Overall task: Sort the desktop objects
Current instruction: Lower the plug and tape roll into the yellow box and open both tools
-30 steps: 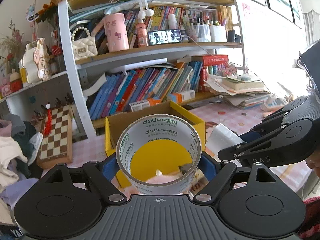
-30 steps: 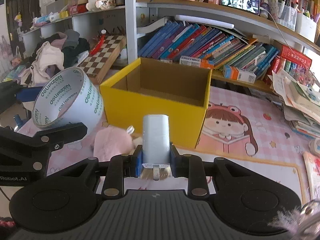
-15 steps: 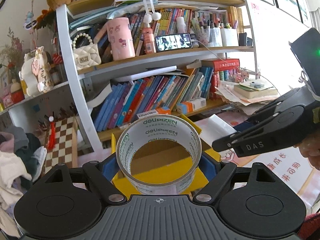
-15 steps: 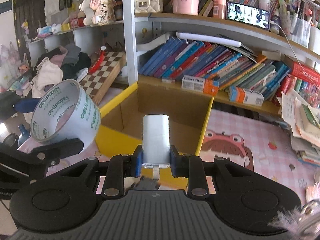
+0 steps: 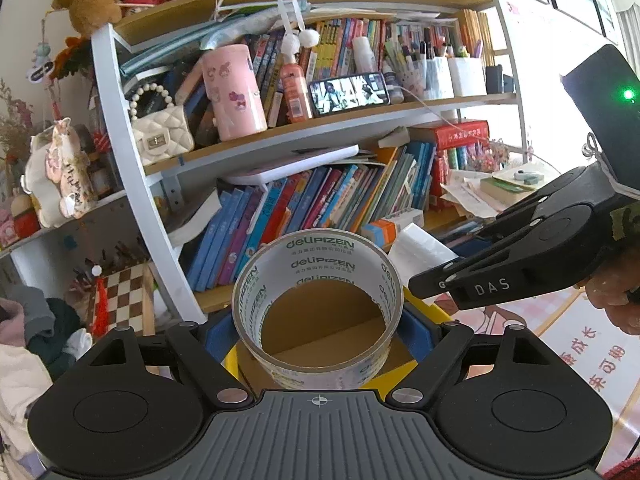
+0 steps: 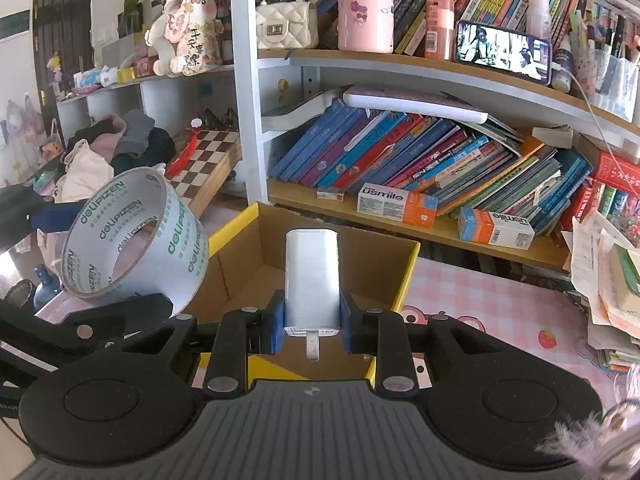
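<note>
left tongs (image 5: pixel 318 330): clamped across the wide tape roll (image 5: pixel 318 304), blue pads on its two sides, hollow core facing forward.
right tongs (image 6: pixel 312 320): pinched on a small white charger block (image 6: pixel 312 280), its metal prong pointing back toward the handle.
box (image 6: pixel 408 276): yellow outside, brown card inside, open top, right below and ahead of both sets of tongs; looks empty where i can see in.
tape's place: held in the air to the left of the right tongs, over the box's left wall.
charger's place: held over the open middle of the box.
step in hand: by my reading, both pieces are about to be dropped in.
how to do it well: i'd bring the tape further in past the yellow wall before letting go, it could catch the rim and roll off; lower both, then release one at a time.
watch out: the two tongs sit close side by side, so keep them from knocking.
</note>
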